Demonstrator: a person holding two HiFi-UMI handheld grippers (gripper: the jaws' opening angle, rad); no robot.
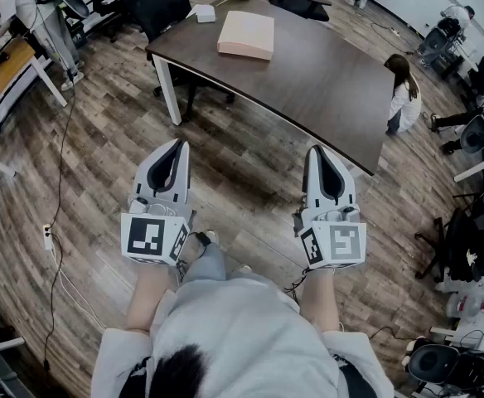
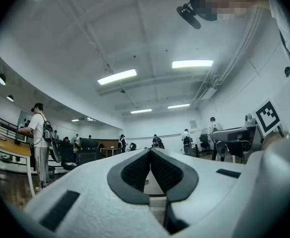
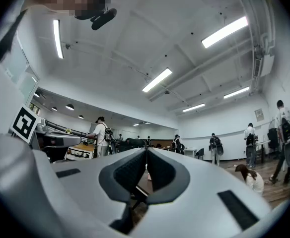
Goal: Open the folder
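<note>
Evidently nothing was begun: left tool and right tool were held closed, empty, well apart from the folder; an approach to the surface was judged needed.

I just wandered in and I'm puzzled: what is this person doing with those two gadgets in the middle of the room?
A person stands back from a dark table, holding the left hand-held gripper and the right hand-held gripper out in front, pointed roughly level. Both have their jaws shut and nothing between them. The job is to open the pale pink folder, which lies closed and untouched near the table's far end. Neither gripper is near it, so the work has not yet started.
</note>
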